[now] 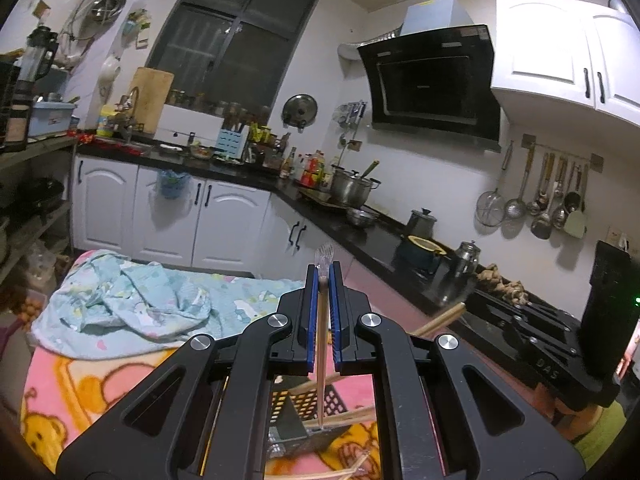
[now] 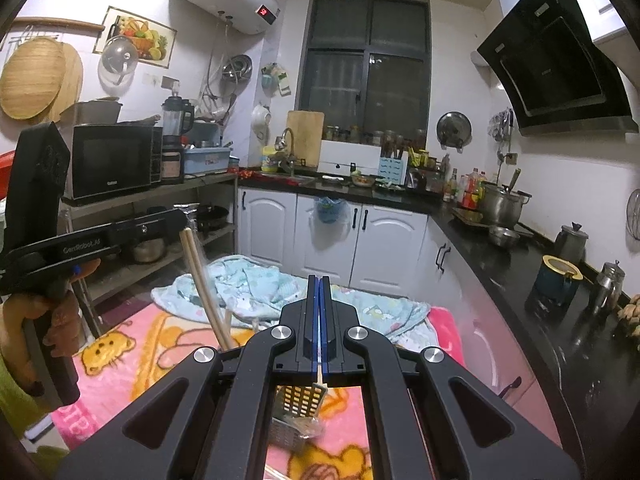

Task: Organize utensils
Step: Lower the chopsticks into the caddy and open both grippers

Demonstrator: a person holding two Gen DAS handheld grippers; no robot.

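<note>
My left gripper [image 1: 324, 271] is shut on a thin wooden chopstick [image 1: 321, 344]. The stick runs down between the blue pads, and a bit of clear plastic [image 1: 325, 254] pokes out past the tips. Its lower end hangs over a perforated utensil basket [image 1: 310, 404], which has more chopsticks [image 1: 352, 416] lying across it. In the right wrist view the left gripper [image 2: 185, 220] holds the chopsticks [image 2: 204, 288] slanting downward. My right gripper [image 2: 319, 280] is shut on a thin chopstick [image 2: 319, 374] above the basket [image 2: 298, 408]. From the left wrist view it [image 1: 471, 301] sits at the right.
The basket rests on a pink cartoon blanket [image 2: 132, 356], with a crumpled light-blue cloth [image 1: 132, 300] behind it. A black countertop [image 2: 520, 264] with pots runs along the right, and white cabinets [image 2: 384, 240] stand behind. A hand [image 2: 48, 320] grips the left gripper's handle. A shelf with a microwave [image 2: 112, 164] stands left.
</note>
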